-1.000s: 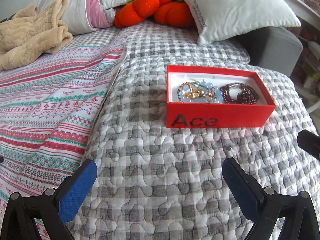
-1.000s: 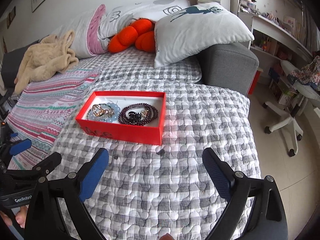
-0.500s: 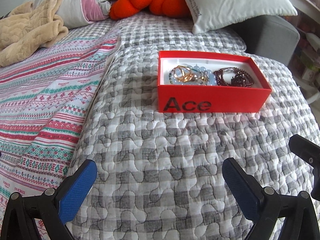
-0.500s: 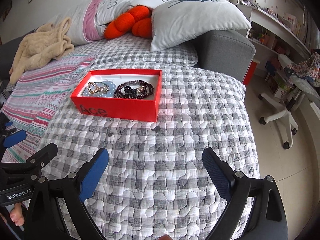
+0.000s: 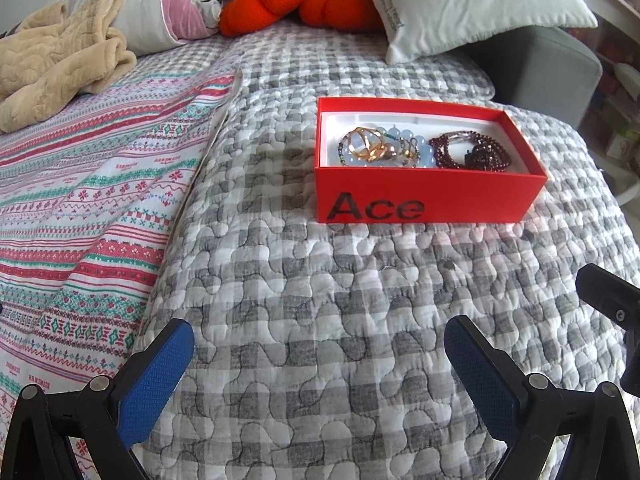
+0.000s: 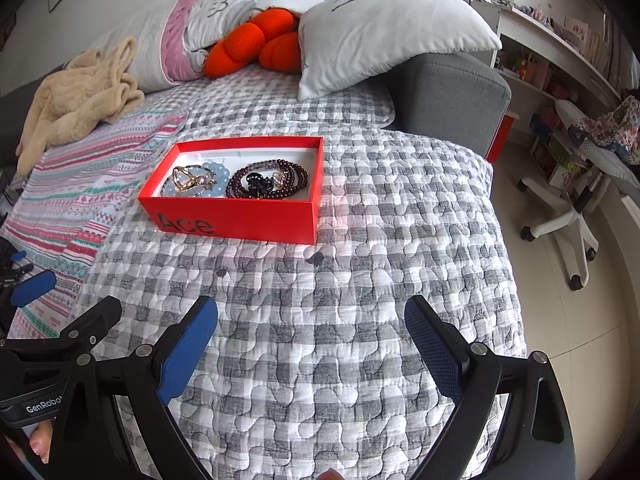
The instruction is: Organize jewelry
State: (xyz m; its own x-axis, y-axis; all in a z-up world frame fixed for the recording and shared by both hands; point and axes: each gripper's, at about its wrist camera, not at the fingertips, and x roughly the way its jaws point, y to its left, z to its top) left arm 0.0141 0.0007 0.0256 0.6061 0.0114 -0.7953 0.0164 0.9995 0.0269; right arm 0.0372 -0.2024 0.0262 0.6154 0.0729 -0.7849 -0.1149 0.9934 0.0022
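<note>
Quilted grey-check bedding covers the bed (image 6: 360,320) that carries everything, and on it sits the red box (image 5: 424,200) marked "Ace", lidless, its white lining showing. Inside, to the left, lies a tangle of pale blue beads (image 5: 404,148) with a gold-coloured piece (image 5: 366,148) on top of them; to the right, touching that heap, a coiled strand of dark red beads (image 5: 476,154) with something black (image 6: 256,182) resting on it in the right wrist view. No jewelry shows loose on the quilt; two small dark specks in front of the box are too small to identify.

Outward from the box, a striped blanket (image 5: 80,200) lies to its left, a beige throw (image 5: 52,68) beyond that, and pillows with an orange plush (image 6: 256,46) at the head of the bed.

Both tools hang over the quilt, well short of the box. The left hand-held gripper (image 5: 316,364) has its blue pads spread wide with nothing between them; the right hand-held gripper (image 6: 312,344) is likewise spread and holds nothing.

As I judge it, this fits either pieces gathered into the box, or a heap waiting to be sorted out. Any pick would need a narrow, careful pinch, since the strands overlap and could drag each other along.
</note>
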